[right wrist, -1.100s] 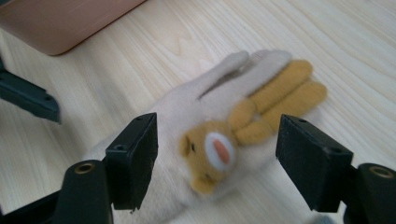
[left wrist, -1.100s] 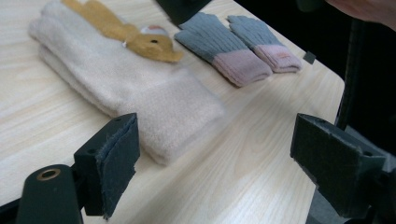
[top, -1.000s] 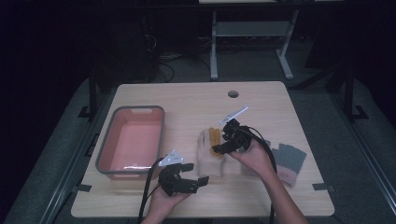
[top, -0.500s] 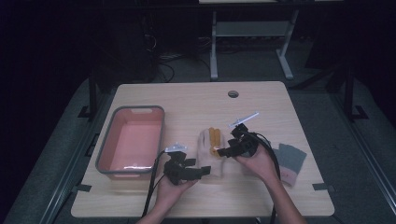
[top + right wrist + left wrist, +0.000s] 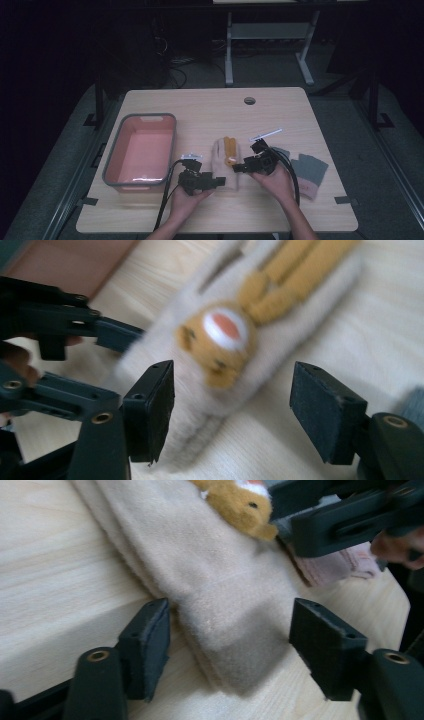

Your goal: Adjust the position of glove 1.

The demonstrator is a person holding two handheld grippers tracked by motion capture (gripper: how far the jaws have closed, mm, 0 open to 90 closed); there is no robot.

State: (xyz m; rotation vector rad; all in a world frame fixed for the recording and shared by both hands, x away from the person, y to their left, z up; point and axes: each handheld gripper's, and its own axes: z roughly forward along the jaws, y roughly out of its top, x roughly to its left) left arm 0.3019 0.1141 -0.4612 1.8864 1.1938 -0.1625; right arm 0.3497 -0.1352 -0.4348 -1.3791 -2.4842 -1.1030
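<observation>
Beige fleecy sock (image 5: 220, 595) with an orange plush bear face lies between my left gripper's (image 5: 230, 645) just-narrowing jaws, untouched; my right gripper's (image 5: 232, 405) spread jaws blur its bear.

Both matte black plastic hand-held grippers, left (image 5: 216, 182) and right (image 5: 239, 168), have flat square pads, brass-coloured screw inserts and thick black cables (image 5: 167, 200); bare forearms, no sleeves.

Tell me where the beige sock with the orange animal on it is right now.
In the high view the beige sock lies flat on the table, right of the pink bin and left of the grey socks, between the left gripper and right gripper.
</observation>
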